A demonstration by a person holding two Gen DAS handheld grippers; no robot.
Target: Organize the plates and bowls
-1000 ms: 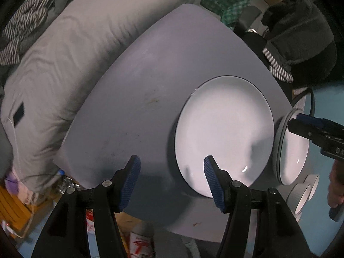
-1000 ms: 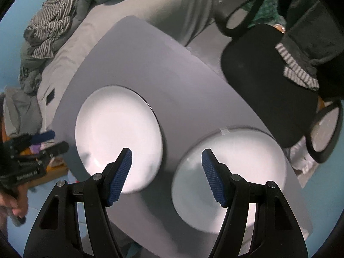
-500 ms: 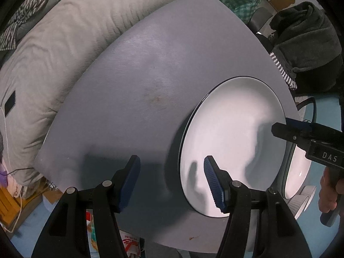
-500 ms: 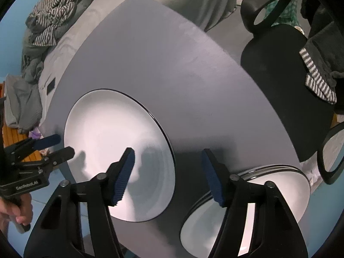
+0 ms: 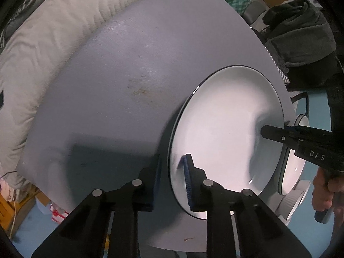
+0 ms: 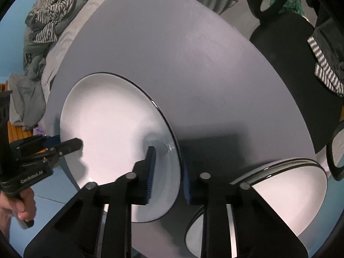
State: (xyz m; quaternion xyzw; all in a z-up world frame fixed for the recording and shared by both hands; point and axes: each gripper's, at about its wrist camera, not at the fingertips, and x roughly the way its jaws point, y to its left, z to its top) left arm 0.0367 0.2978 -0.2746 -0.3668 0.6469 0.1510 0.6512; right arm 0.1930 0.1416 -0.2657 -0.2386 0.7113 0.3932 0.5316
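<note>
- Left wrist view: my left gripper [image 5: 172,175] straddles the near-left rim of the round white plate with a thin dark edge [image 5: 225,133], which lies flat near the right end of the grey tabletop [image 5: 120,81]. One blue pad [image 5: 187,178] sits over the plate's face, the other outside the rim; the jaws are closing on that rim, and I can't tell whether the pads press it yet.
- My right gripper [image 5: 265,132] reaches in from the right onto the opposite rim, a hand [image 5: 326,189] behind it.
- Right wrist view: my right gripper [image 6: 168,175] brackets the same plate's [image 6: 111,133] rim likewise, jaws closing on it. A stack of similar plates [image 6: 286,189] sits just beside, at the table's [image 6: 193,64] edge.
- Risks, as I judge them: glazed rims are slick, so a shallow pinch could let the plate slide out on the lift; raising the two sides unevenly could tip it or twist it free; and swinging it over carelessly could knock the overhanging stack.
</note>
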